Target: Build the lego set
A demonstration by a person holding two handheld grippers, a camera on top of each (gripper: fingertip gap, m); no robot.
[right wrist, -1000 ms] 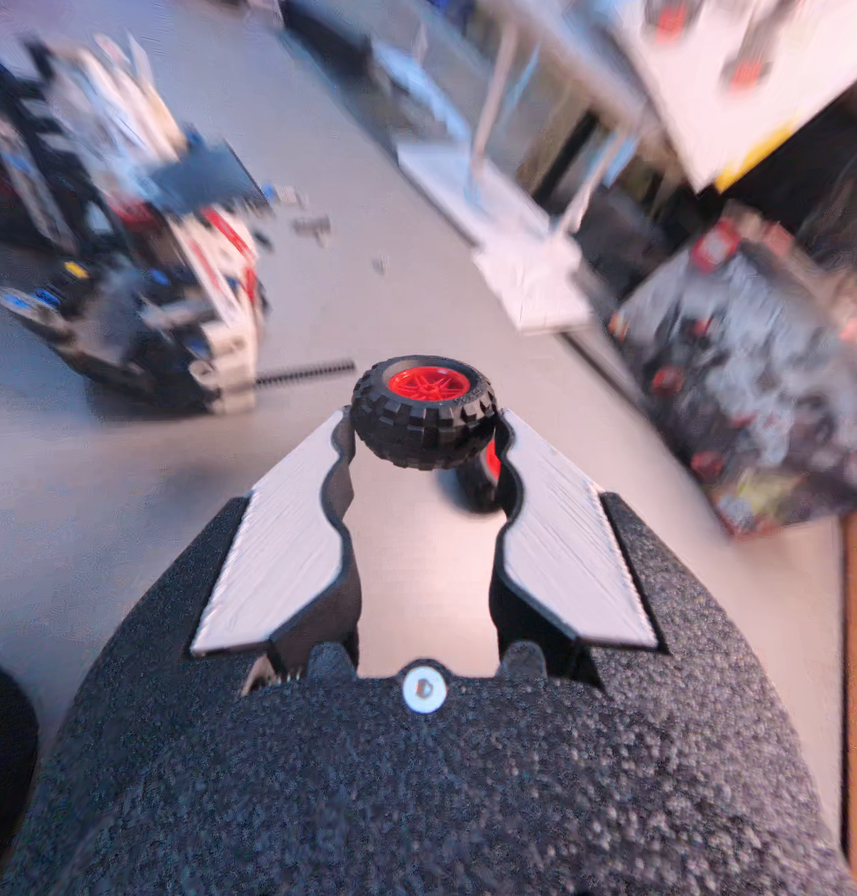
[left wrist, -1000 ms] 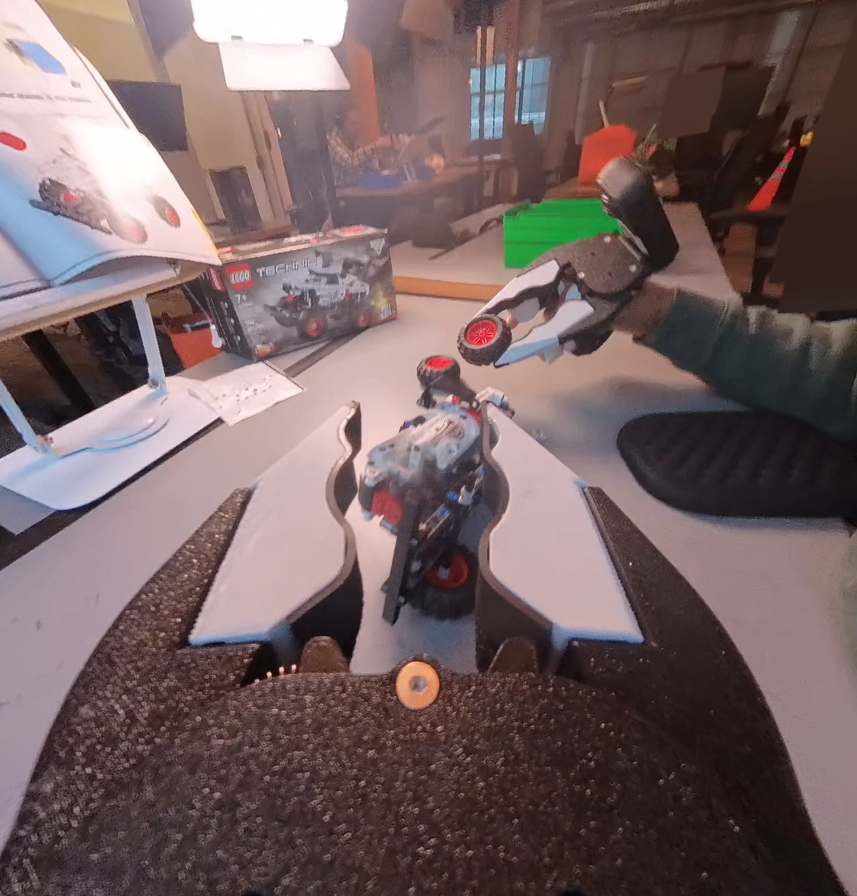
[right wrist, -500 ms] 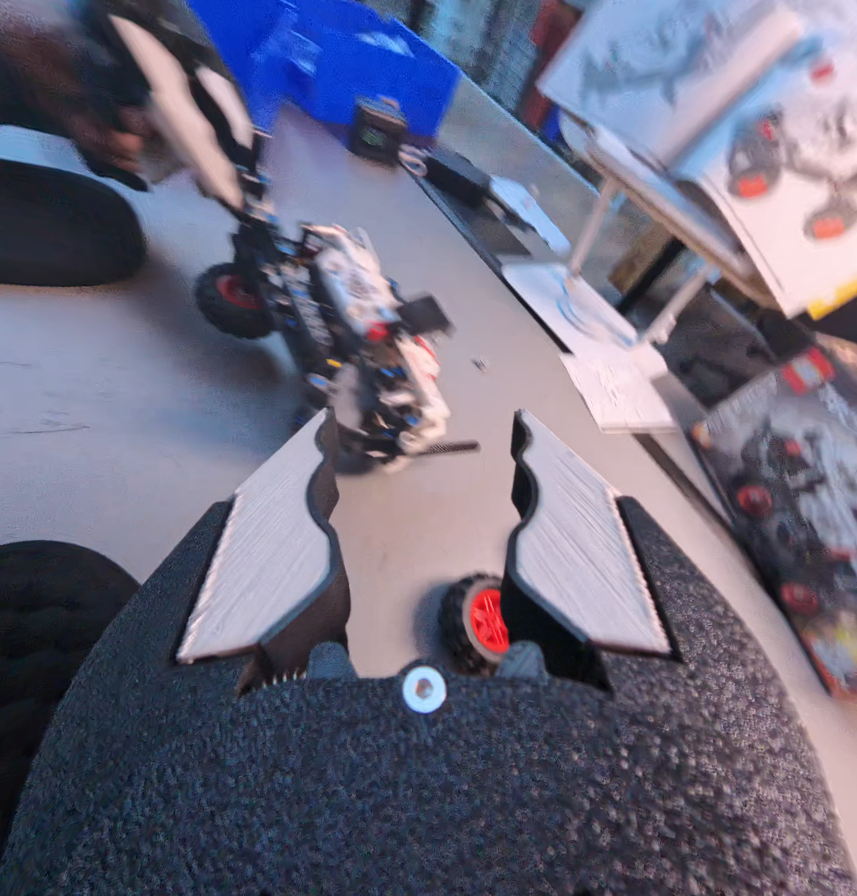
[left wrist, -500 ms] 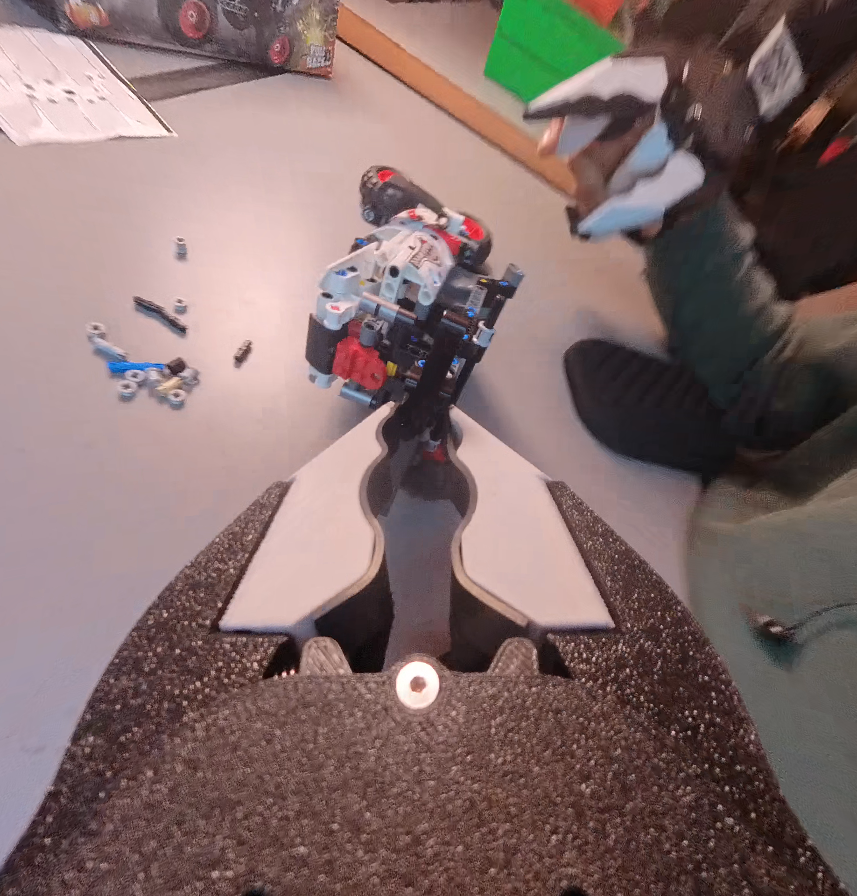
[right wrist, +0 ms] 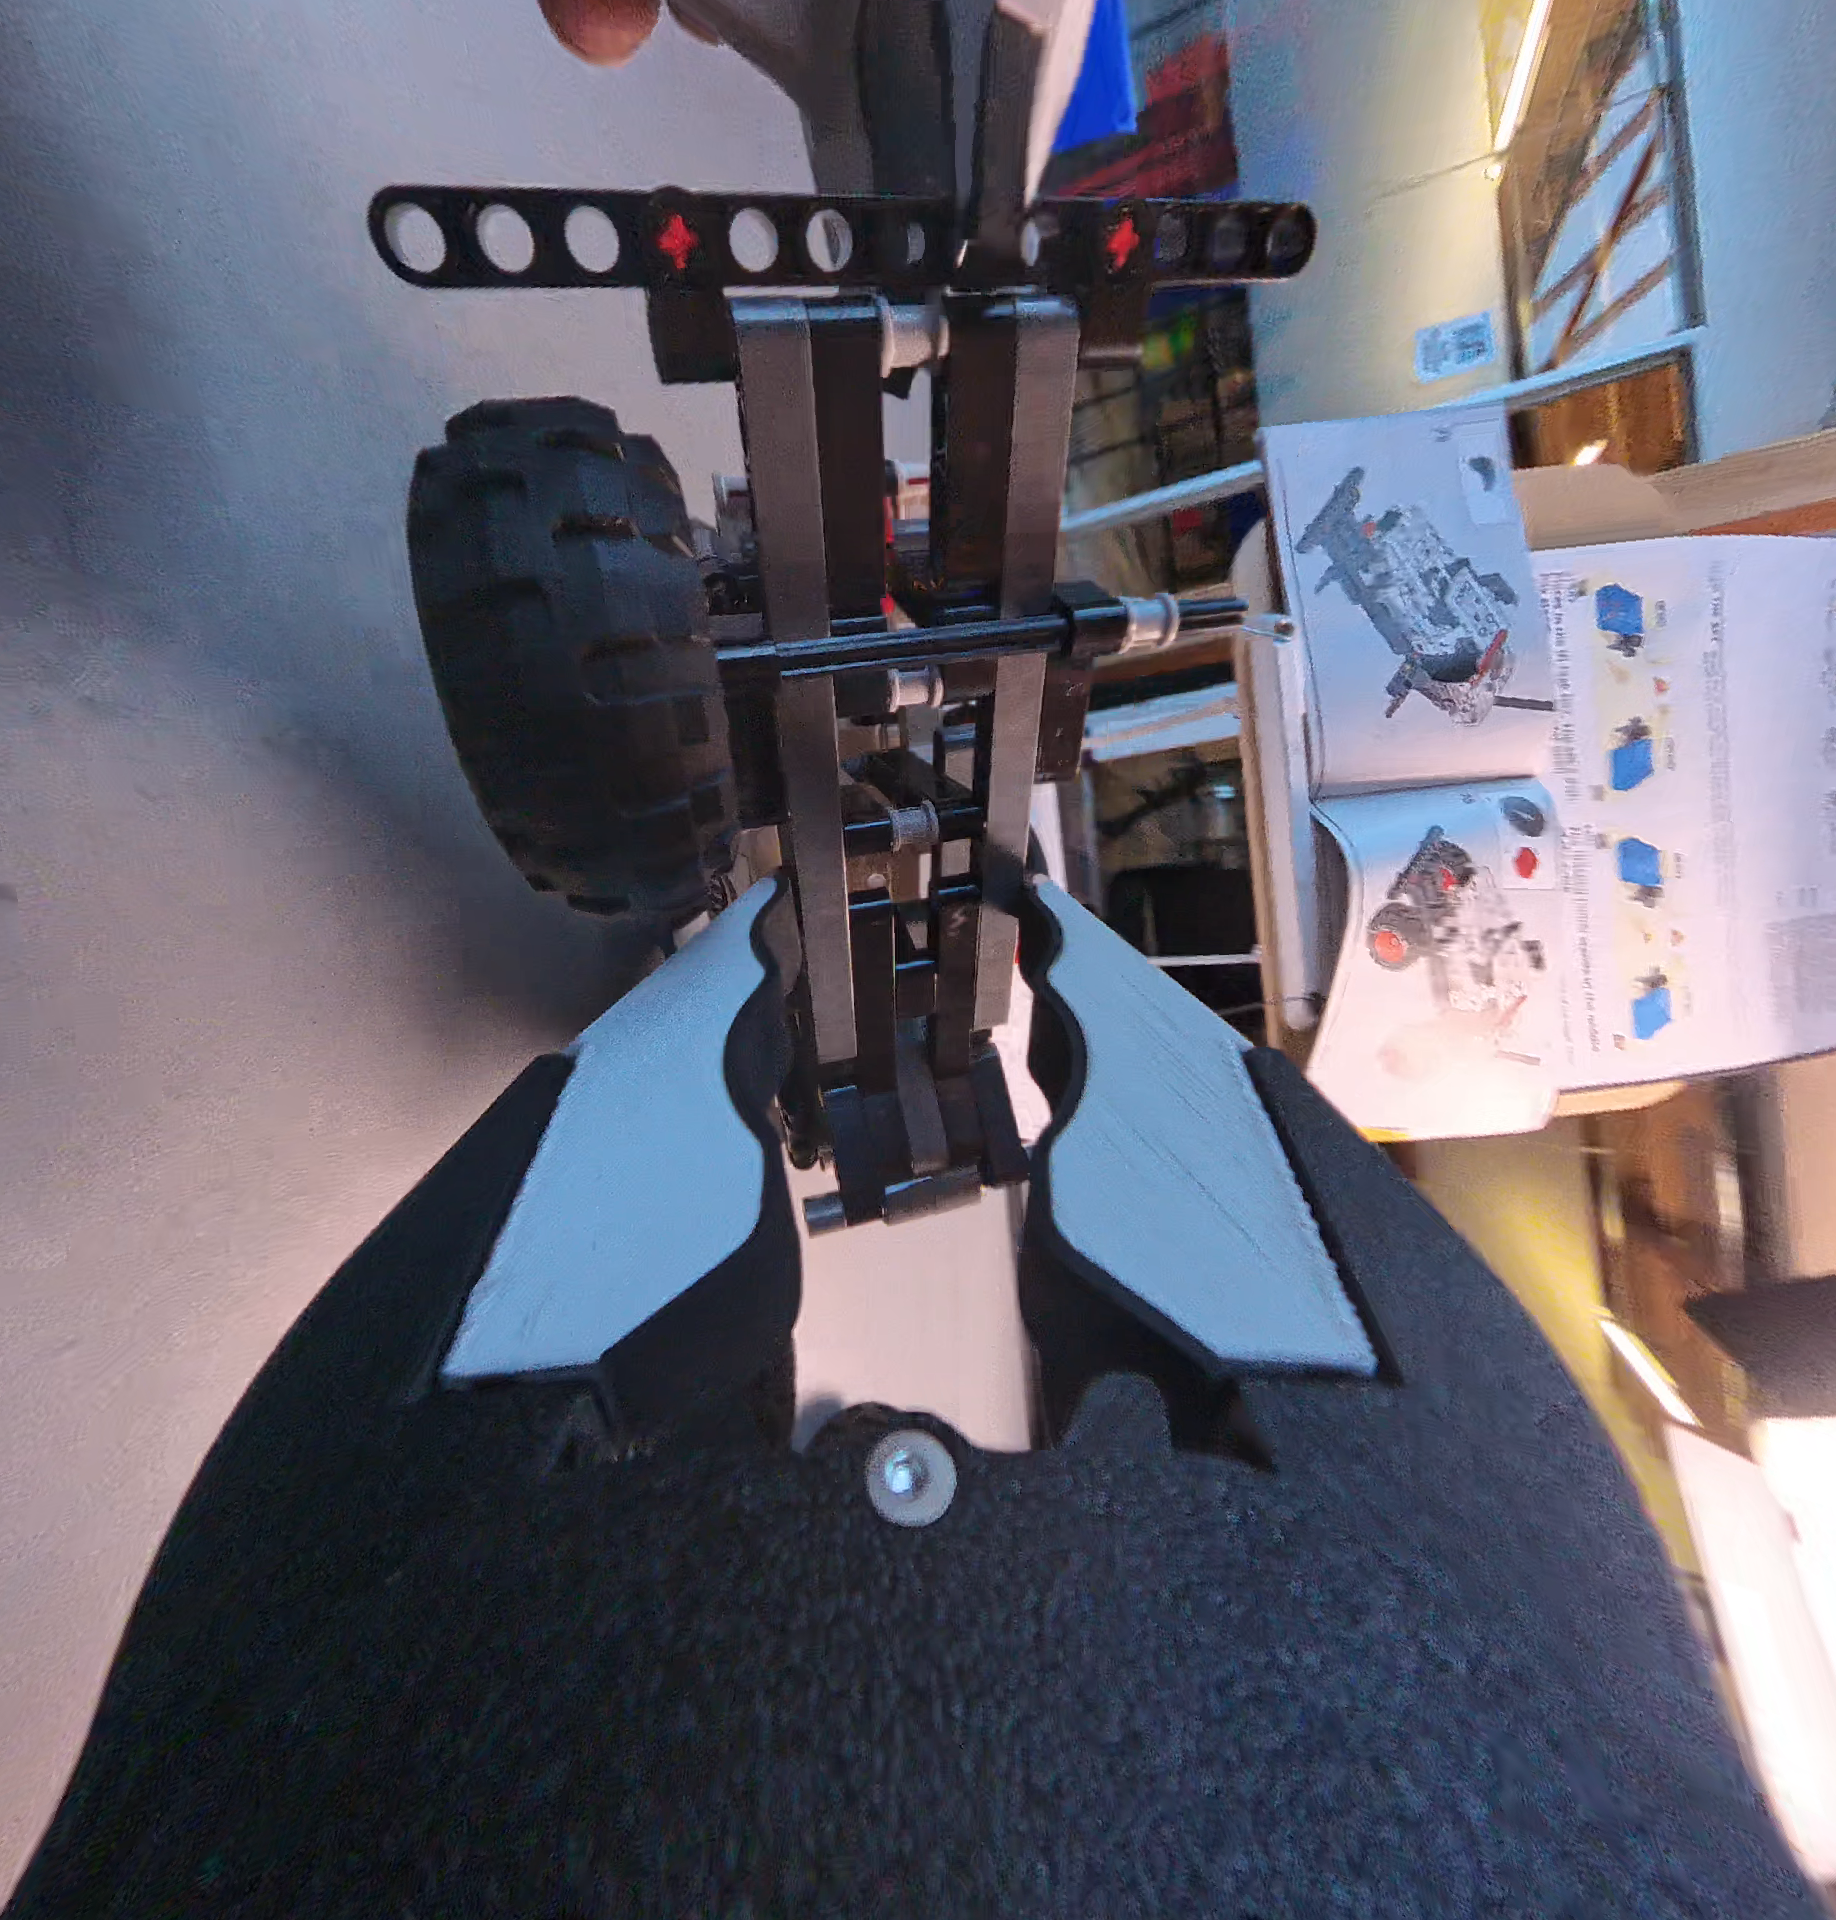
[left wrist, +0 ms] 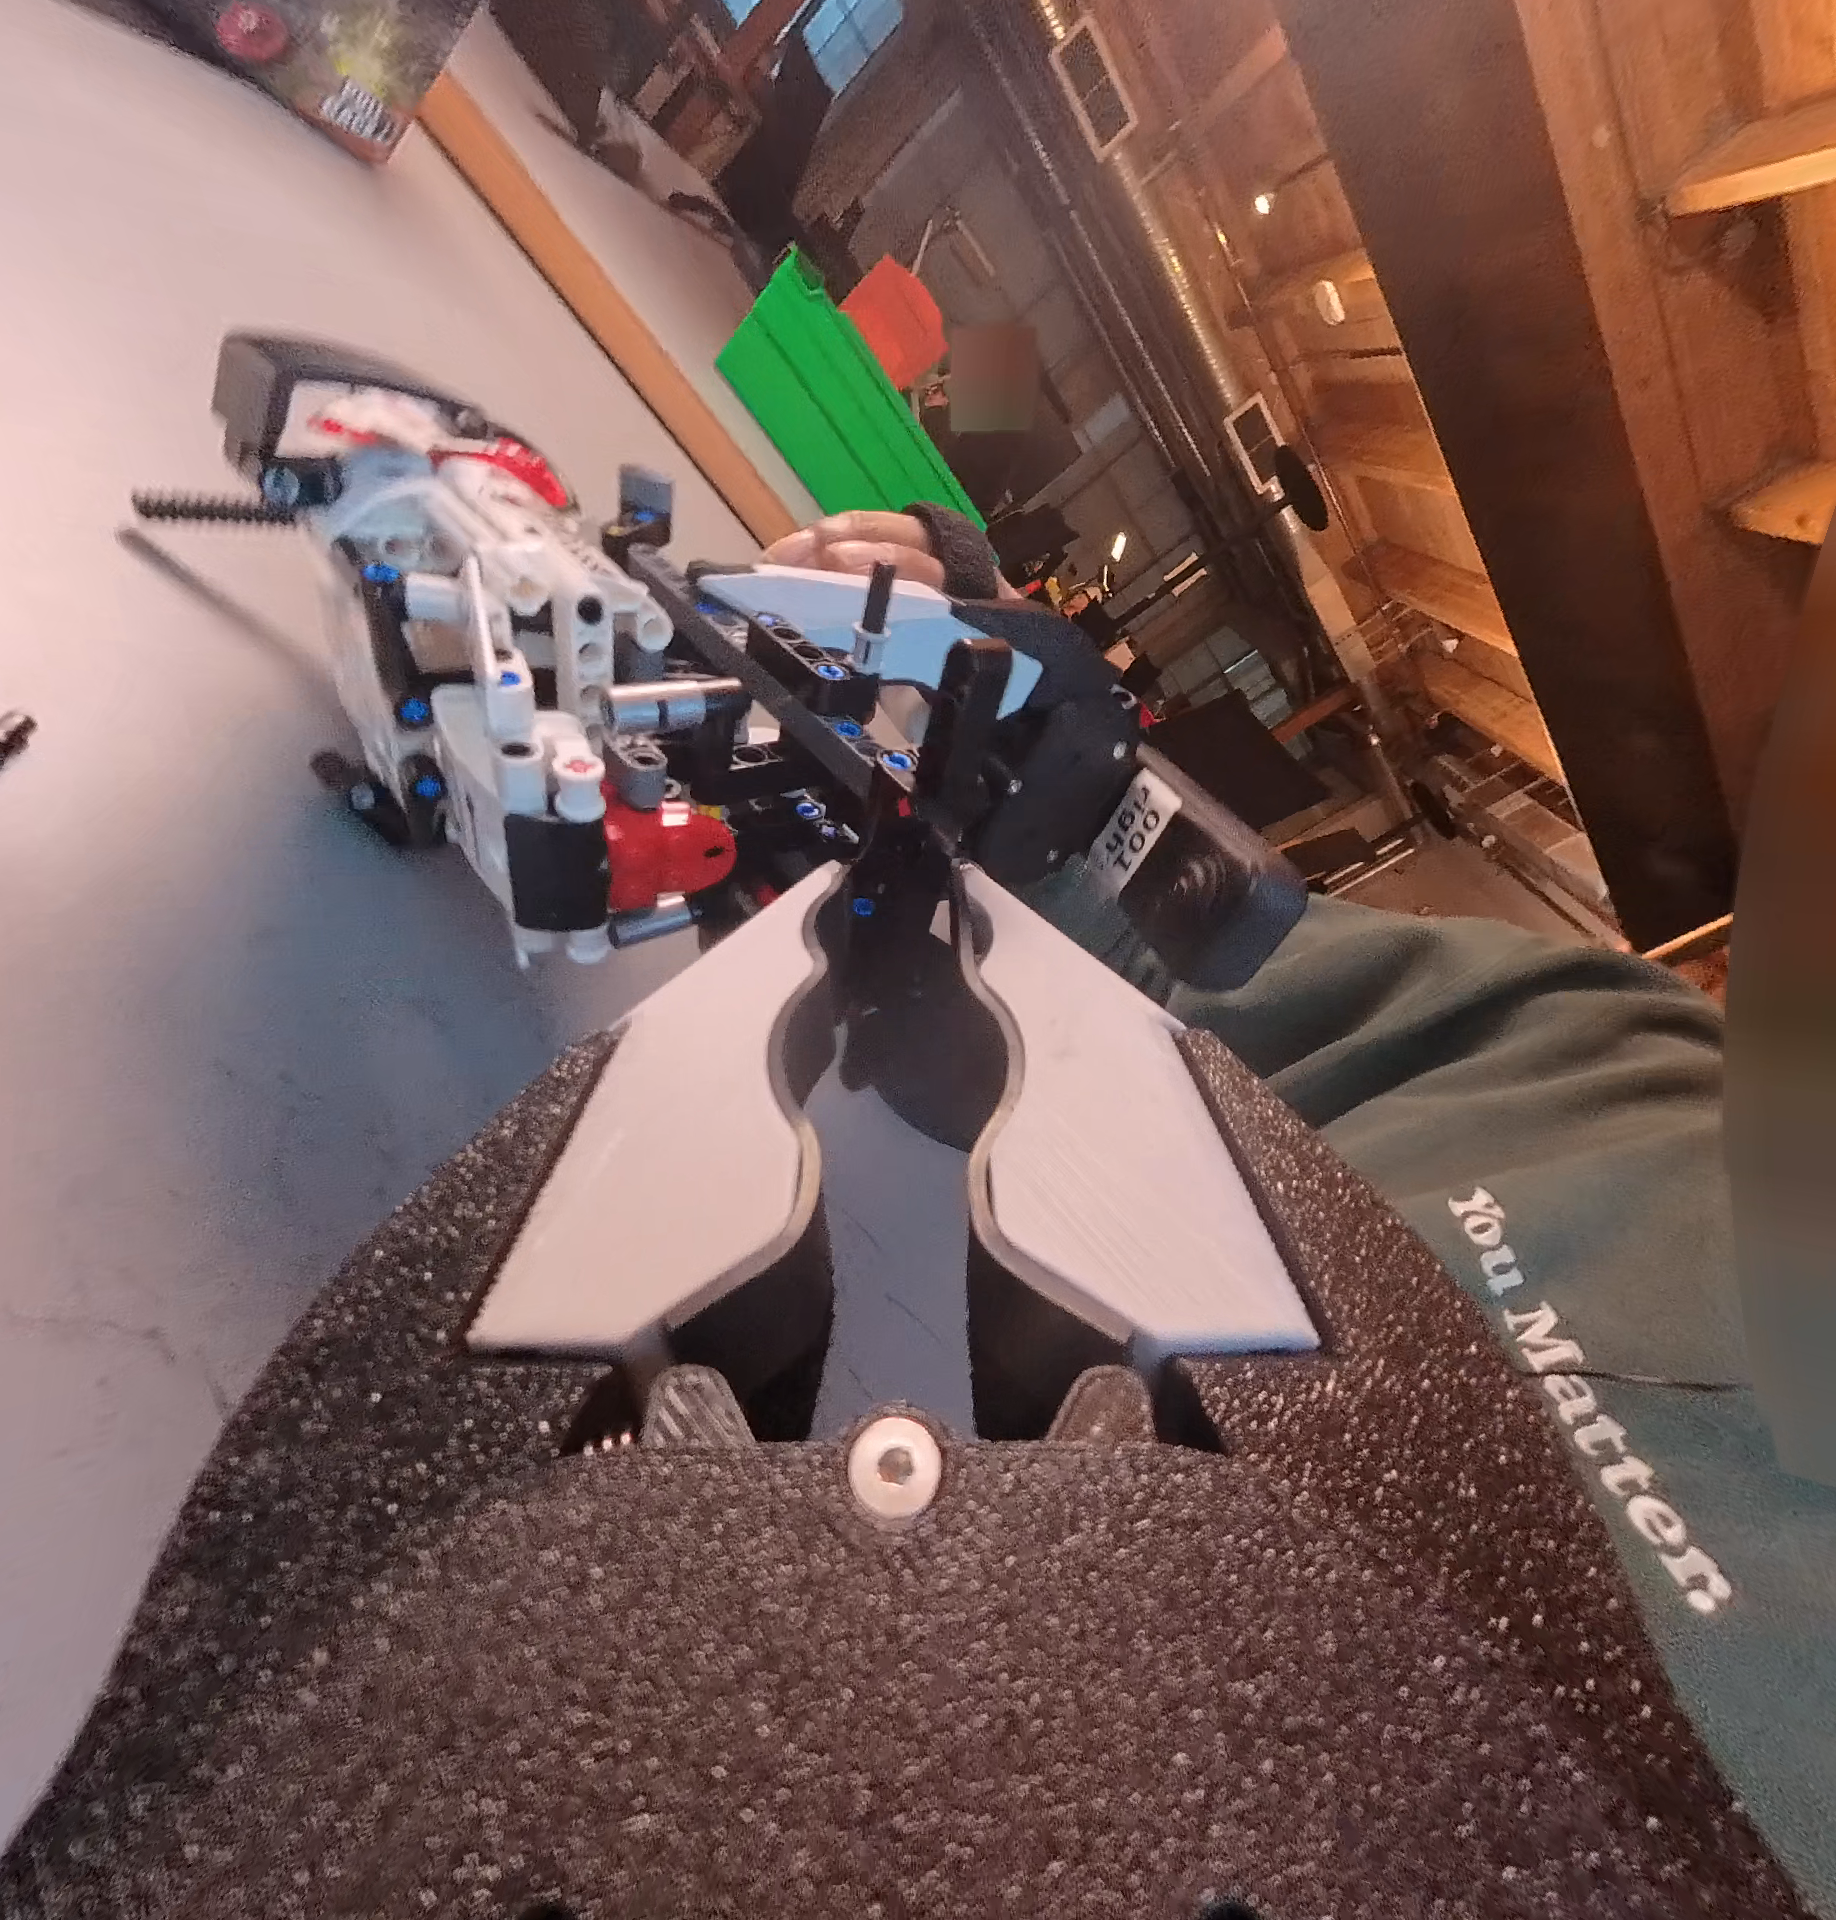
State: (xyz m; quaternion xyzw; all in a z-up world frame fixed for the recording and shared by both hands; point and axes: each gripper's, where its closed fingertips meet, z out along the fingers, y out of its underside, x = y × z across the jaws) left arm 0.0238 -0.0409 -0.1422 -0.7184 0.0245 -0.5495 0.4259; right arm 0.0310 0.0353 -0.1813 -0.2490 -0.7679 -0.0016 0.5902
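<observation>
While both grippers are holding the truck [left wrist: 540, 665]:
Left gripper [left wrist: 898, 899]: fingers clamping its frame.
Right gripper [right wrist: 898, 914]: fingers clamping its frame.
Done: one wheel [right wrist: 571, 655] sitting on.
Left: bare axle [right wrist: 1153, 618] waiting.

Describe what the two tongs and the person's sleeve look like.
Both the left tongs and the right tongs have two flat pale-grey fingers with wavy black inner edges, on a coarse black speckled body with one silver screw. The sleeve is dark green with pale lettering.

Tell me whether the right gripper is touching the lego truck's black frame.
Touching. In the right wrist view the right gripper has both fingertips pressed against the outer beams of the lego truck's black frame, with no gap on either side.
</observation>
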